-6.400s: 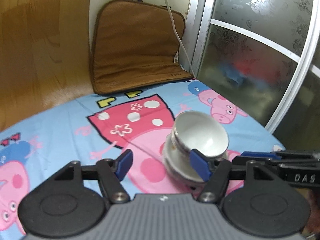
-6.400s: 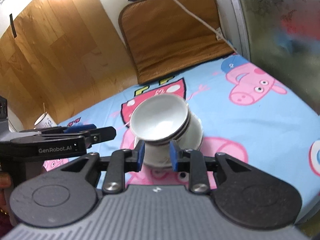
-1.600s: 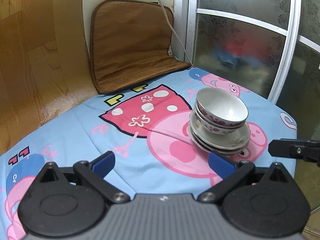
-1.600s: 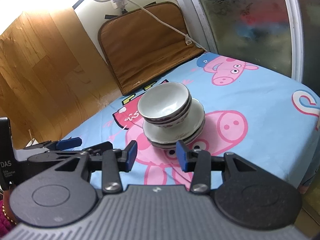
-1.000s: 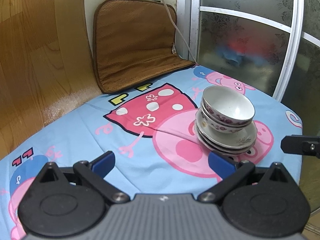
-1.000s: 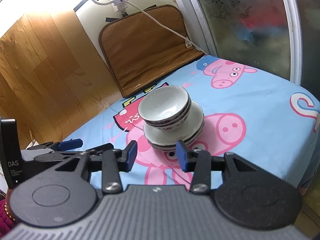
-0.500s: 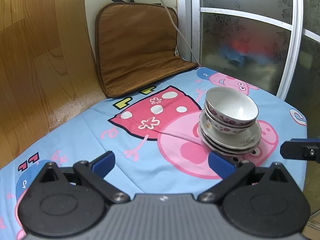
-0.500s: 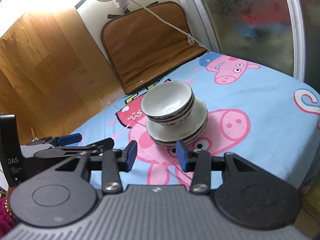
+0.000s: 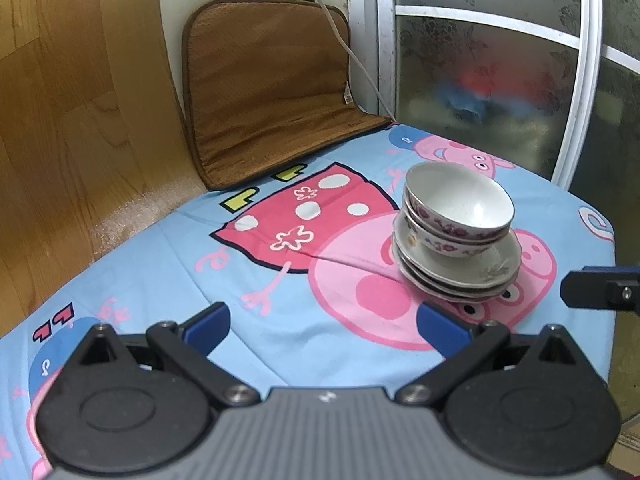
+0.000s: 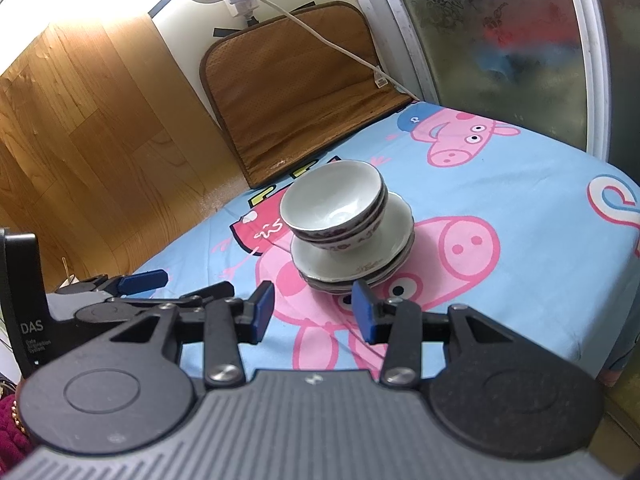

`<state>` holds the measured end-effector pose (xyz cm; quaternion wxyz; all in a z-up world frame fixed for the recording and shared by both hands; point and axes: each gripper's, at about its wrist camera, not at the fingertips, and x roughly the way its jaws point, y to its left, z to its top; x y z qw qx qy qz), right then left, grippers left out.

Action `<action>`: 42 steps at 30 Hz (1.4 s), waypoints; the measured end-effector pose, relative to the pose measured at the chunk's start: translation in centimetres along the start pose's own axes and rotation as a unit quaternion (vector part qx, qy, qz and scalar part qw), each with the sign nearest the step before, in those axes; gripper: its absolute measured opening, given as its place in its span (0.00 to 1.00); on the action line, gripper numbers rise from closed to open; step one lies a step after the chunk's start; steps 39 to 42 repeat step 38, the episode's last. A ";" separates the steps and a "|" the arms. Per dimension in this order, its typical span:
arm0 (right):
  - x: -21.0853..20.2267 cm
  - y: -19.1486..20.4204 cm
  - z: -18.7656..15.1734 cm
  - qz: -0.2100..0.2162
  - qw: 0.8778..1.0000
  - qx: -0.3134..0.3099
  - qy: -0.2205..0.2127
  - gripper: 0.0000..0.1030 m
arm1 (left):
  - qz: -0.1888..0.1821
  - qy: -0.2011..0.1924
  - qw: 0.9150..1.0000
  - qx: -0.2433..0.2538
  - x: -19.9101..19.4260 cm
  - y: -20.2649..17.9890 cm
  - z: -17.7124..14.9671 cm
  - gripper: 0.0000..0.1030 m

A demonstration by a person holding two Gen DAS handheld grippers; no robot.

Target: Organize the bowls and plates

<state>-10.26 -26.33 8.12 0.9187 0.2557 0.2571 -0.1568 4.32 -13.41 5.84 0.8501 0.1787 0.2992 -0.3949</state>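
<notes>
Two white floral bowls [image 9: 460,208] [image 10: 334,208] are nested on a stack of white plates [image 9: 492,270] [image 10: 394,236] on the cartoon-print blue cloth [image 9: 200,256] [image 10: 520,240]. My left gripper [image 9: 322,328] stands wide open short of the stack, nothing between its blue pads. It also shows at the lower left of the right wrist view, where its fingers [image 10: 142,280] point toward the stack. My right gripper [image 10: 314,310] is partly open and empty, just in front of the plates. Its black finger [image 9: 600,290] reaches in at the right edge of the left wrist view.
A brown cushion [image 9: 272,88] [image 10: 304,88] leans against the wall at the back, with a white cable [image 9: 352,52] [image 10: 328,40] running over it. Frosted glass doors [image 9: 500,92] stand to the right, wood panelling [image 9: 72,120] to the left. The cloth's edge [image 10: 600,340] drops off at the right.
Both grippers have drawn back from the bowl stack since the oldest frames. Over the last second the view barely shifts and both jaws keep their width.
</notes>
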 end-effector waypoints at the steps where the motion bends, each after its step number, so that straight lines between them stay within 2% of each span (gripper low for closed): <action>1: 0.0 0.0 0.0 0.000 1.000 0.000 0.000 0.44 | -0.001 0.001 1.000 0.002 0.1 -0.1 -0.1 1.00; 10: 0.1 -0.3 0.0 0.001 1.000 0.003 0.000 0.44 | -0.018 0.009 1.000 0.002 0.0 -0.8 -0.3 1.00; 29: 0.3 -0.7 0.0 -0.001 1.000 0.010 0.003 0.44 | -0.030 0.020 0.999 -0.001 0.1 -1.4 -0.5 1.00; 42: 0.4 -0.8 0.0 -0.001 1.000 0.010 0.003 0.44 | -0.039 0.004 0.999 0.001 -0.5 -1.6 -0.5 1.00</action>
